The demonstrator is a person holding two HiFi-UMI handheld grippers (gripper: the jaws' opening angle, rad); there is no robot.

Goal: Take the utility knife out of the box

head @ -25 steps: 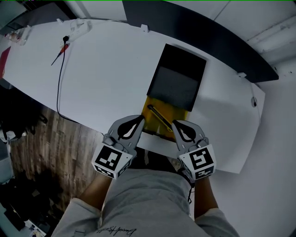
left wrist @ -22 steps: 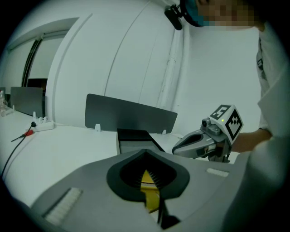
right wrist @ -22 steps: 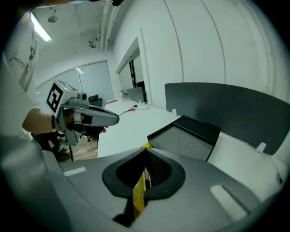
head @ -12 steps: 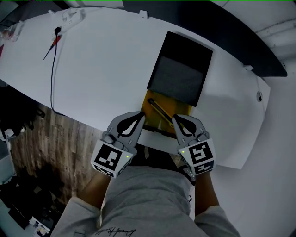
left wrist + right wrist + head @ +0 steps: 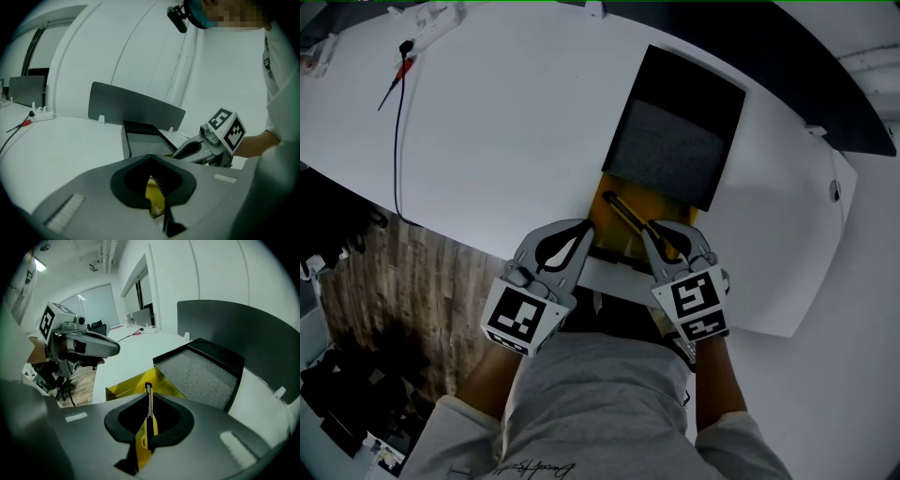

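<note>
On the white table (image 5: pixel 506 122): one black box (image 5: pixel 675 141), lid thrown back, grey foam lining showing. At its near end, a yellow tray (image 5: pixel 614 234) with one utility knife (image 5: pixel 630 217) lying slantwise in it, yellow and black. Right gripper (image 5: pixel 661 239): fingers closed on the near end of the knife, which stood edge-up between them. Left gripper (image 5: pixel 581 239): fingers closed on the tray's left wall. Far left of the table: one black cable (image 5: pixel 397 141), well apart from the box.
</note>
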